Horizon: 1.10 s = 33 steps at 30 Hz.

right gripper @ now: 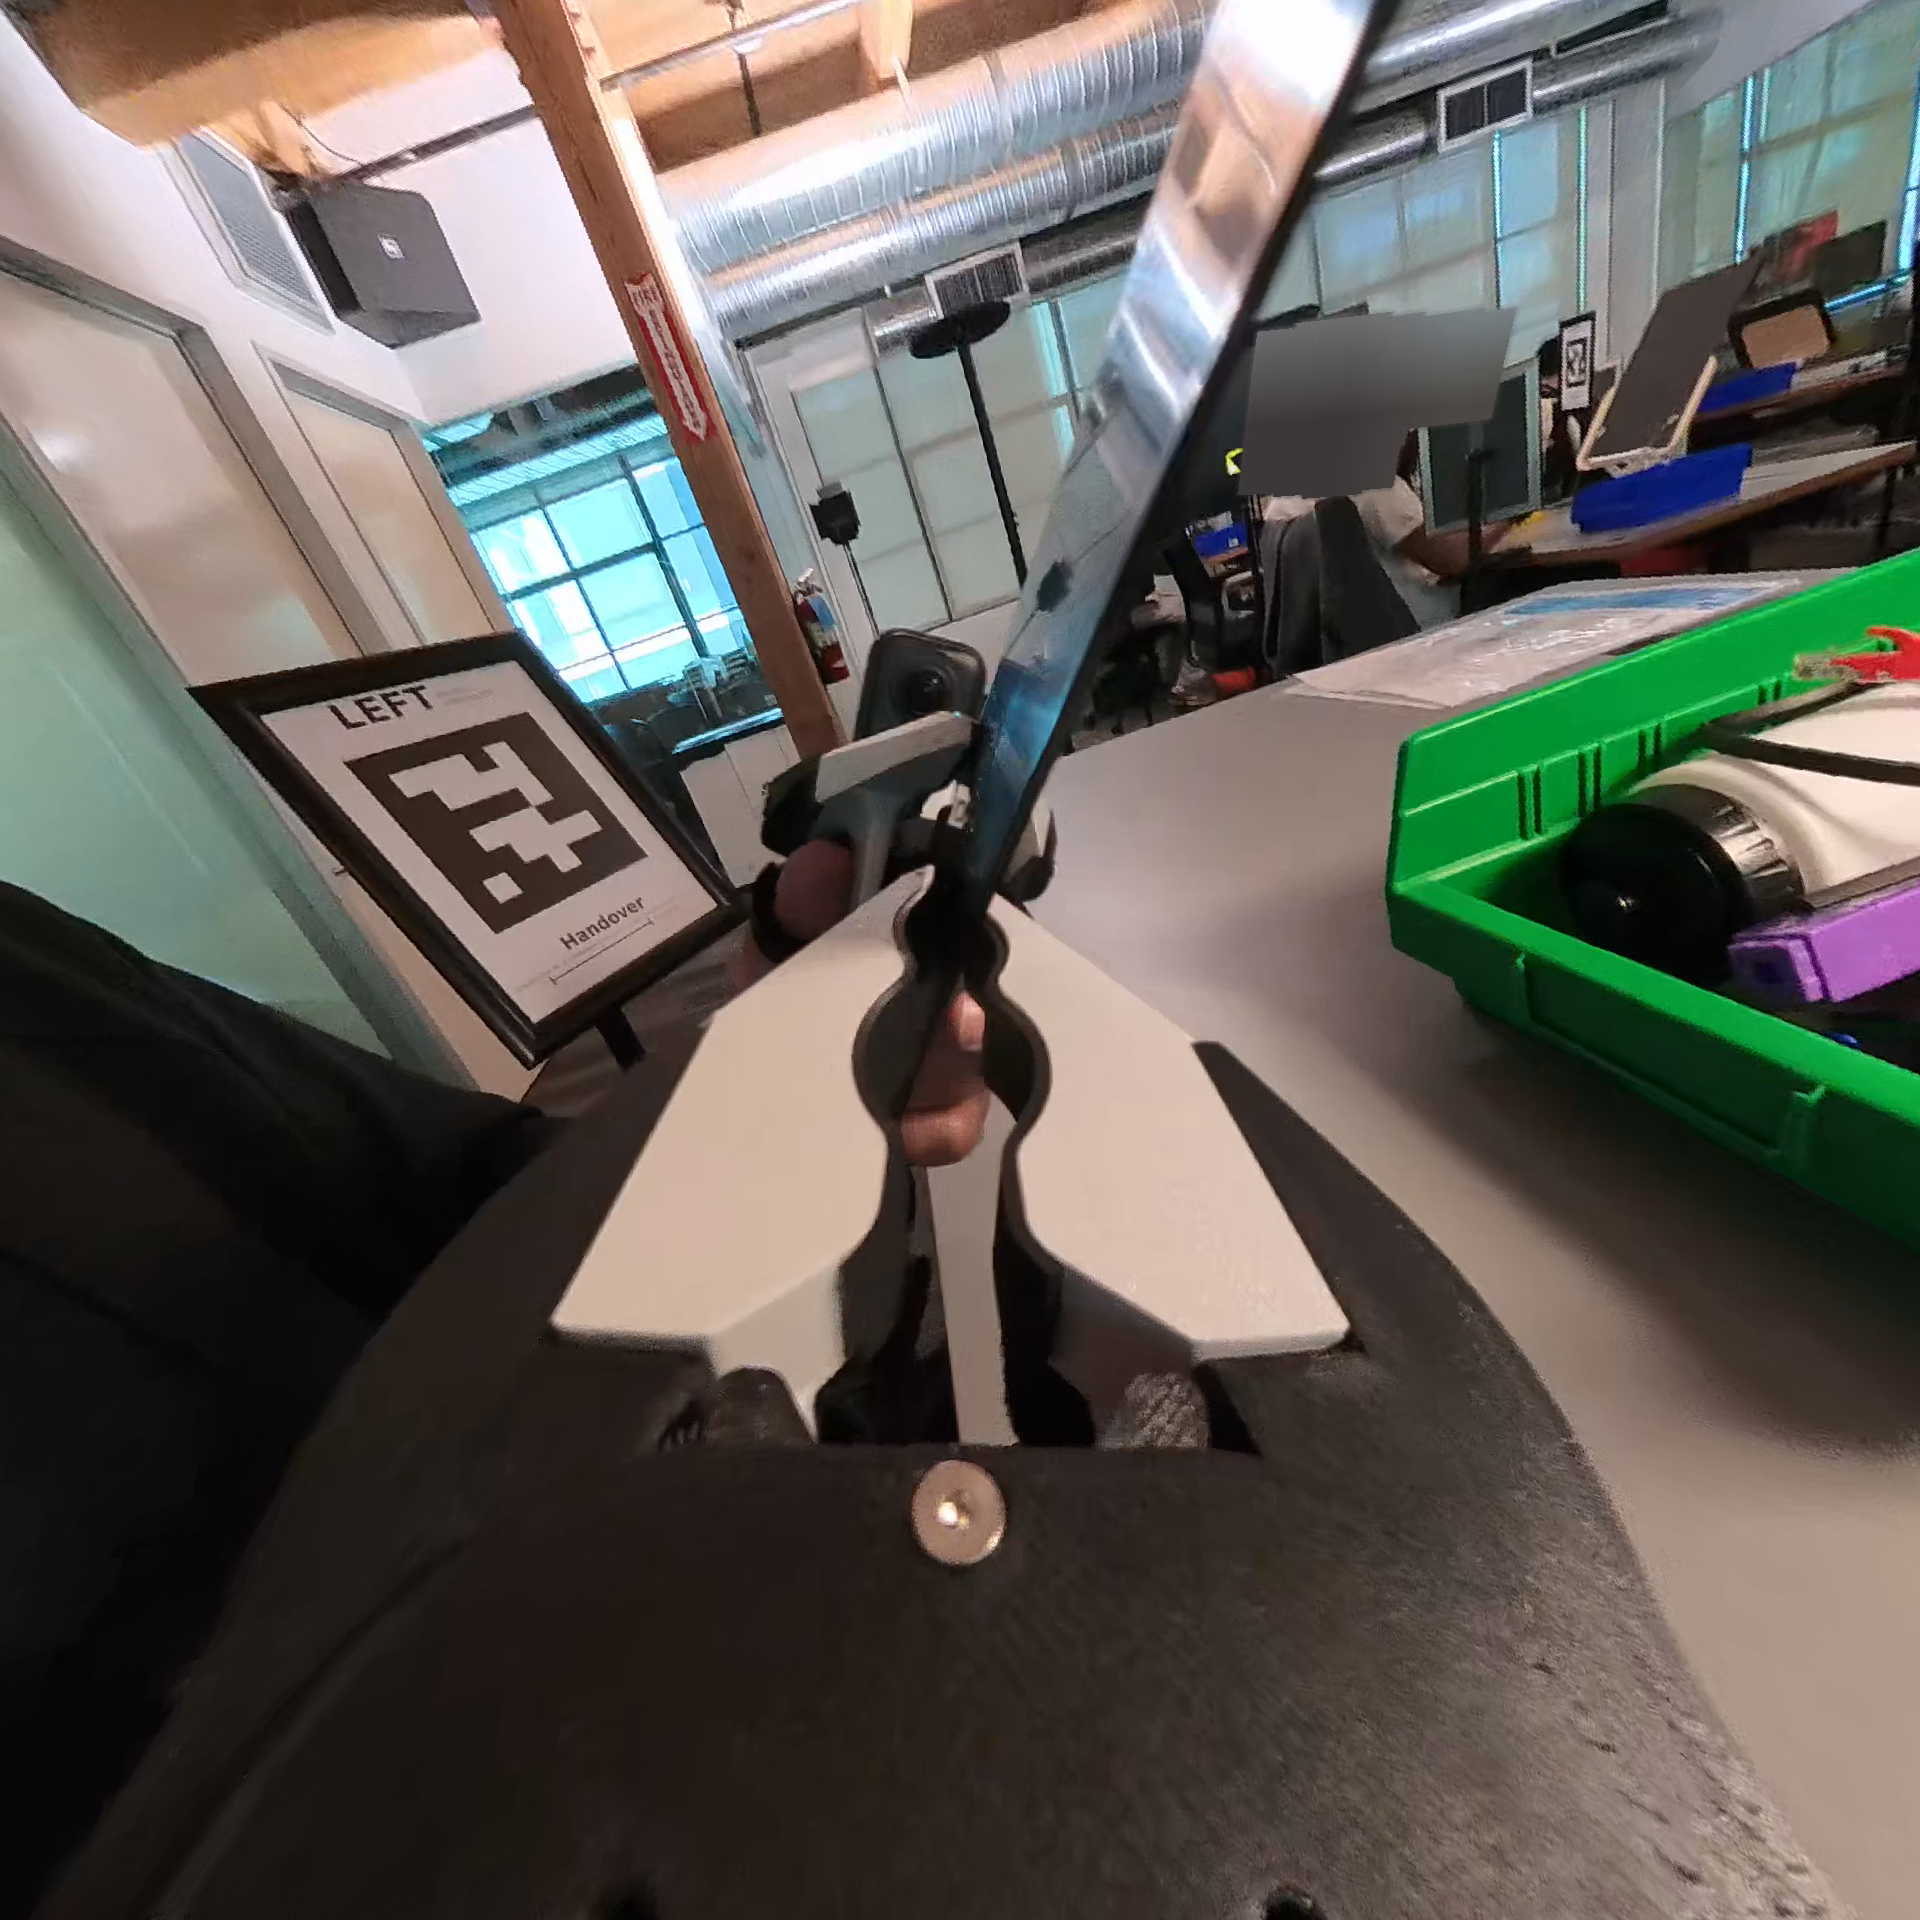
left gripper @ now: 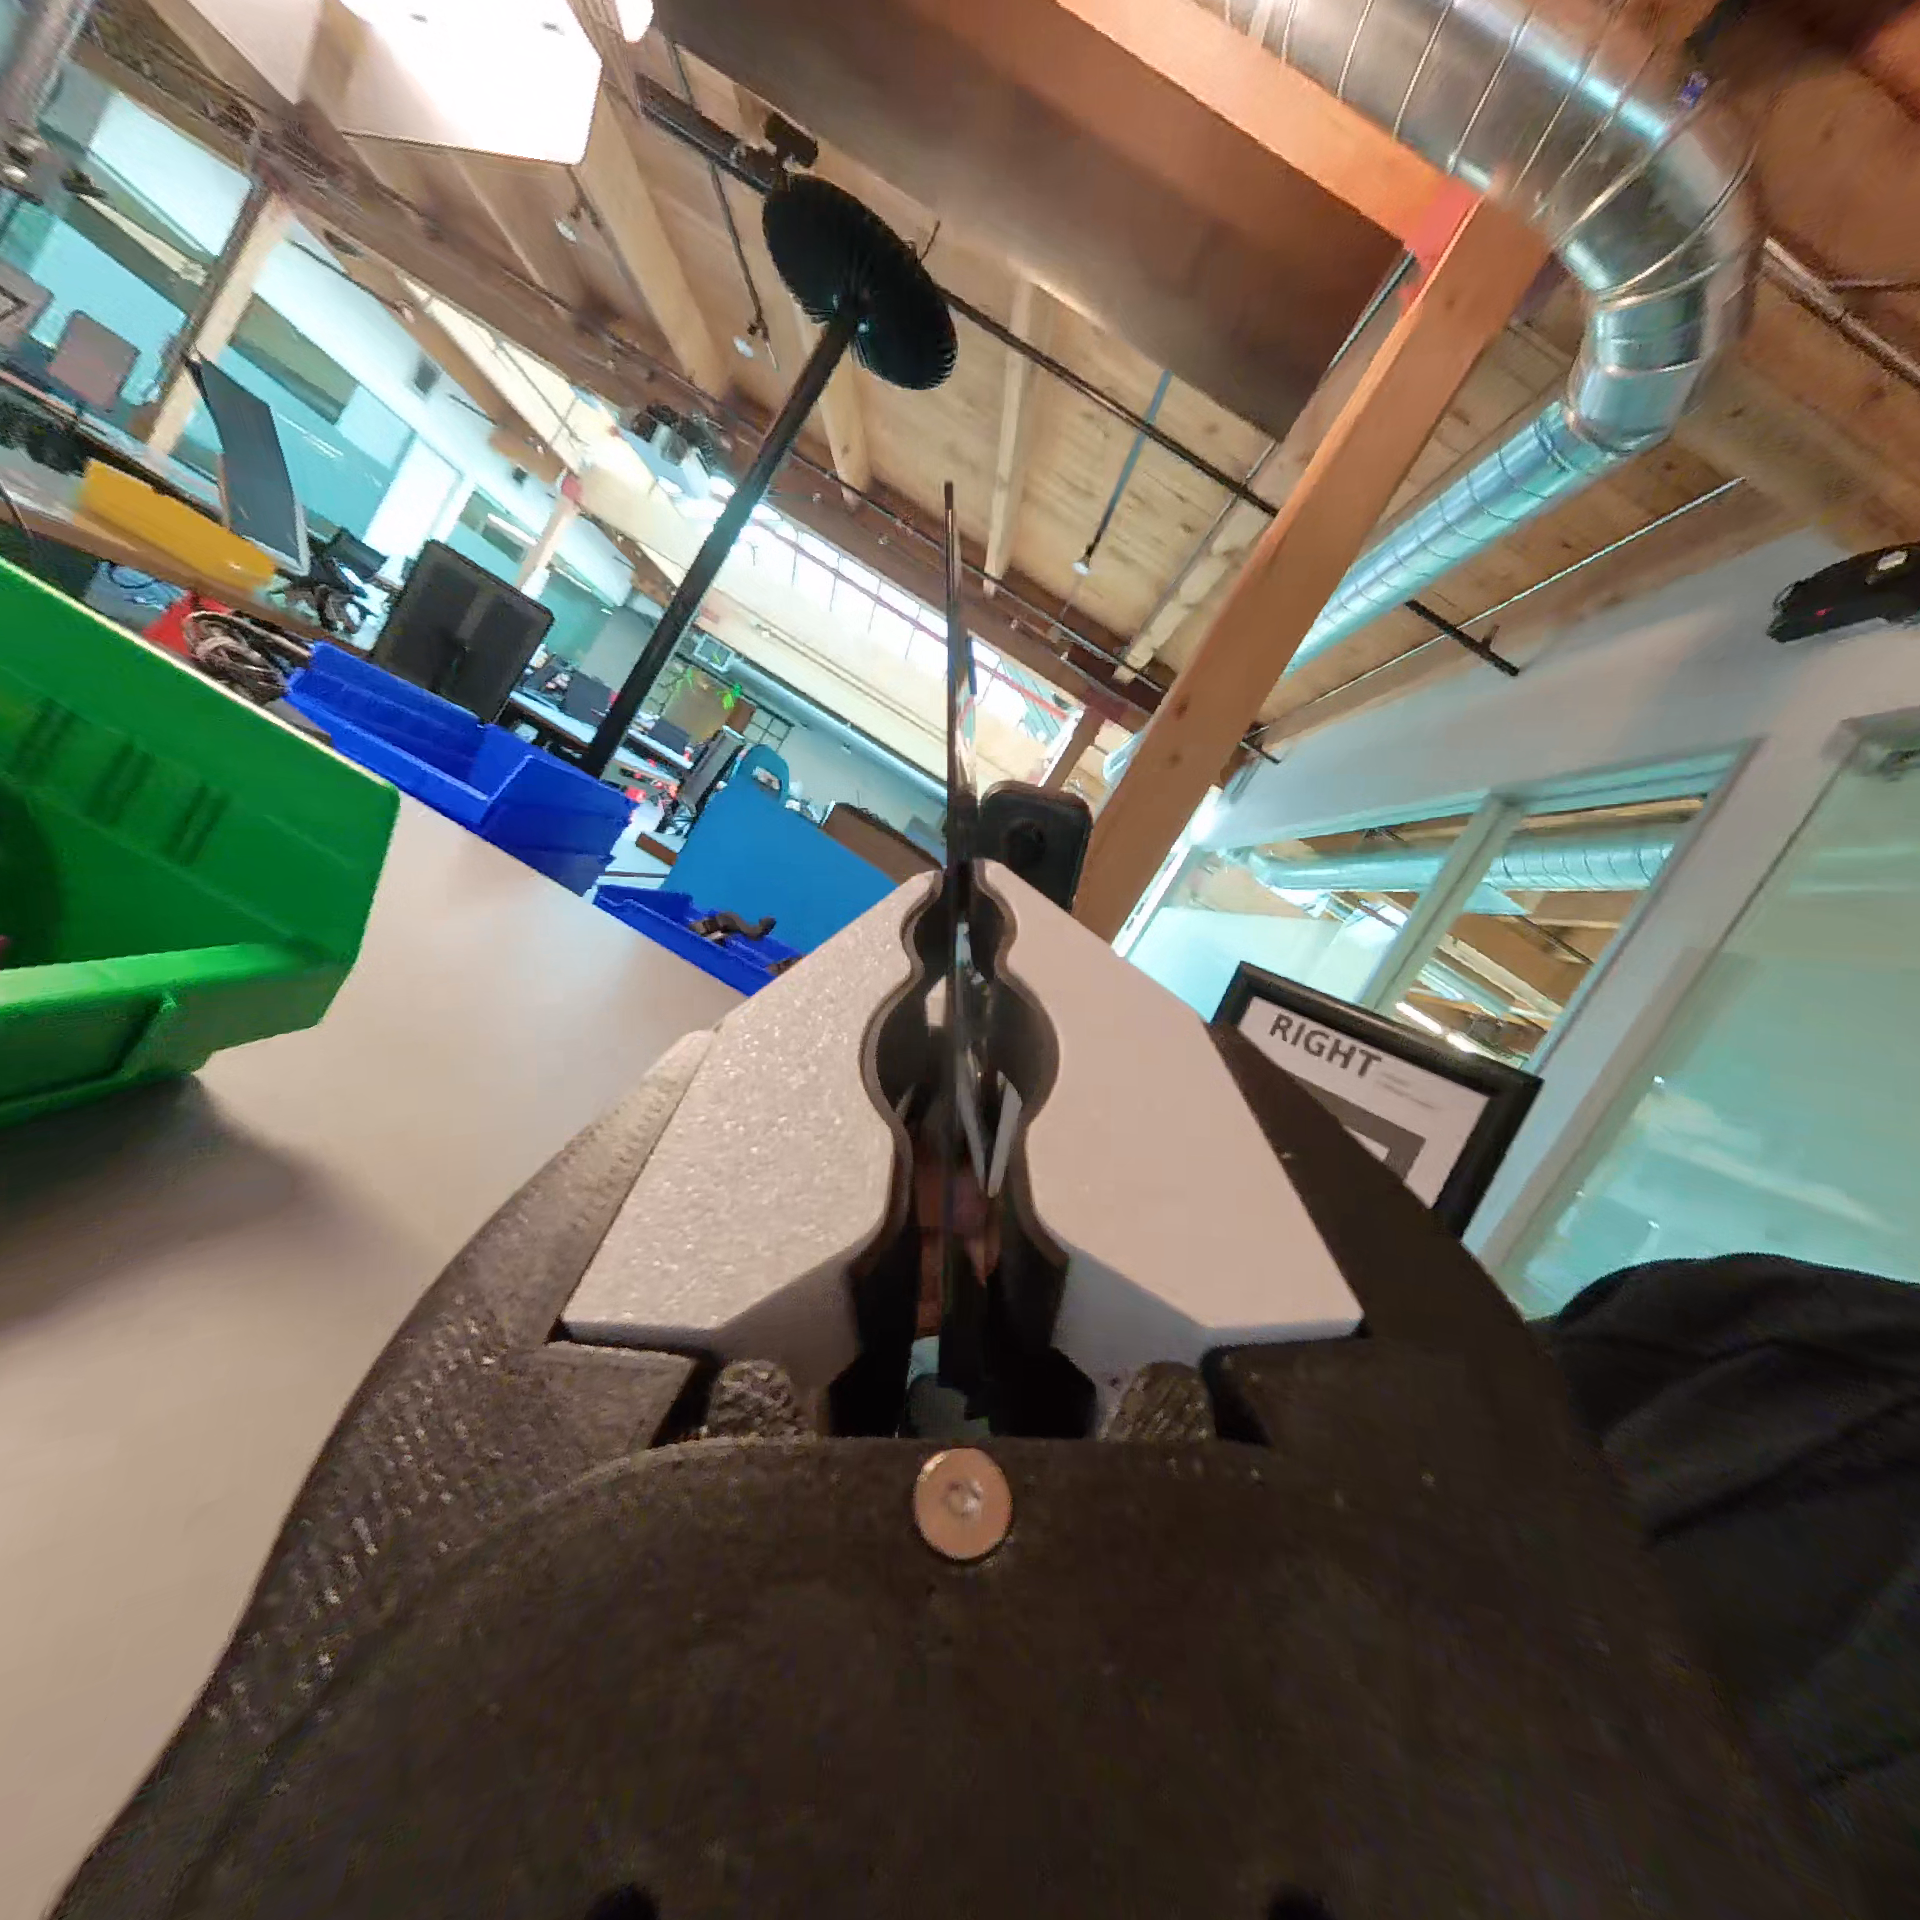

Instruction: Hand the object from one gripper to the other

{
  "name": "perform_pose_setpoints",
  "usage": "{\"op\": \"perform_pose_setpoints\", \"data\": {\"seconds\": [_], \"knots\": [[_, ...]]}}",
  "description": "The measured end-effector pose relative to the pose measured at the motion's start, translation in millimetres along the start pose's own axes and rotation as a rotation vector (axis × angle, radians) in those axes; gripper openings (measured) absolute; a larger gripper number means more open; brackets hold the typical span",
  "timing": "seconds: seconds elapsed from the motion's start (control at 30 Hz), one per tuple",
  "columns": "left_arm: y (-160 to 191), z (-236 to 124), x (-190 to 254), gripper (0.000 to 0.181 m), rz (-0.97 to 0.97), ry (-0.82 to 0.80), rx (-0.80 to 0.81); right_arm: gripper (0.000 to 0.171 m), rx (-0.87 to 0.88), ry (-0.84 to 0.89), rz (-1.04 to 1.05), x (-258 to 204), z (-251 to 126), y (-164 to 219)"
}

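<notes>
A thin, glossy black flat panel (left gripper: 951,665) stands edge-on between my left gripper's (left gripper: 958,883) grey fingertips, which are shut on its lower part. In the right wrist view the same panel (right gripper: 1174,343) rises up and to the right from my right gripper (right gripper: 951,914), whose tips are also shut on it. Just beyond, the left gripper (right gripper: 935,769) shows with its grey fingers (right gripper: 894,753) closed on the panel's edge, with a hand behind it. Both grippers hold the panel above the grey table (right gripper: 1247,831).
A green bin (right gripper: 1621,997) with a black-and-white cylinder and a purple part stands on the table to the right; it also shows at the left (left gripper: 187,831). Blue bins (left gripper: 499,769) sit farther back. Framed marker signs (right gripper: 488,821) (left gripper: 1371,1091) and a small black camera (right gripper: 920,675) stand at the table's edge. Both grippers' tips are close together, under 4 cm apart.
</notes>
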<state>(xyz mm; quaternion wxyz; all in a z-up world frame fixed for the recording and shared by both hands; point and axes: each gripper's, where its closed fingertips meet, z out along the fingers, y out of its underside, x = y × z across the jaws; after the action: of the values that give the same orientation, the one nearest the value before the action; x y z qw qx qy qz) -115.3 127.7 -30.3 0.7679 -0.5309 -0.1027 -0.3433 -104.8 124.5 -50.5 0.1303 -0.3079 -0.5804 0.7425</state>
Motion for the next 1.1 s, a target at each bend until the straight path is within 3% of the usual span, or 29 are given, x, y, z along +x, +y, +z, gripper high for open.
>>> {"op": "perform_pose_setpoints", "data": {"seconds": [0.03, 0.13, 0.33, 0.47, 0.63, 0.8, 0.93, 1.1], "knots": [[-1, -1, -1, 0.003, -0.007, -0.004, -0.001, 0.004, -0.009, 0.017, -0.011, 2, 0, 1], [-7, -7, -9, 0.03, 0.07, -0.087, -0.018, 0.003, -0.046, 0.082, -0.127, 7, -5, 1], [-11, -18, -27, 0.045, 0.038, -0.292, -0.103, 0.003, -0.174, 0.368, -0.588, 31, -20, -1], [2, -7, -15, 0.051, -0.203, -0.206, -0.117, 0.003, -0.216, 0.51, -0.966, 37, -26, -4], [15, 2, -4, 0.054, -0.391, -0.109, -0.142, 0.003, -0.227, 0.523, -1.3, 27, -27, 0], [13, 0, -9, 0.054, -0.508, -0.06, -0.115, 0.004, -0.264, 0.53, -1.468, 29, -32, 6], [26, 1, -11, 0.05, -0.492, -0.058, -0.19, 0.004, -0.302, 0.541, -1.592, 31, -31, 10], [47, 4, -11, 0.015, -0.401, -0.061, -0.281, 0.006, -0.315, 0.562, -1.65, 34, -28, 13]]}}
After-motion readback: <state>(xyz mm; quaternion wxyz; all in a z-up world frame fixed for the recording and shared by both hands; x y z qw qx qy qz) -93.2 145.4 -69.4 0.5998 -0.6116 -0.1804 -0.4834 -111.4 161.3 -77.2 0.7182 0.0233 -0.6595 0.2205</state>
